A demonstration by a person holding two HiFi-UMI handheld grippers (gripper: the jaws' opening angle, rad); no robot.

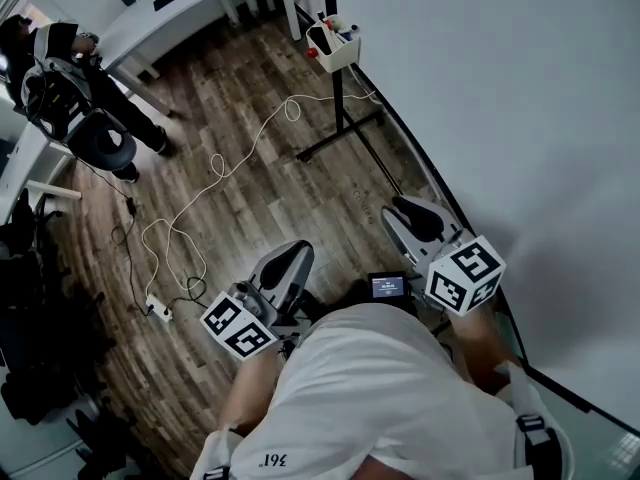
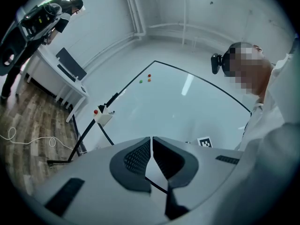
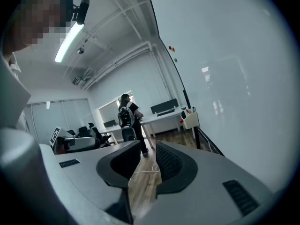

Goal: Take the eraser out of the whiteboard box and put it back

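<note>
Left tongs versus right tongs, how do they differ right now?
The left tongs have their jaws closed together; the right tongs have their jaws apart, with wooden floor showing between them. The left tongs face the whiteboard; the right tongs look along it toward the desks. In the head view the right tongs sit nearer the whiteboard than the left tongs. Both hold nothing.

The floor is brown wood-grain, with a white cable squiggling across it. The whiteboard box is creamy white, with a red blob beside it. The left gripper and right gripper are pale grey with black pads, and their cubes have black-and-white squares.
</note>
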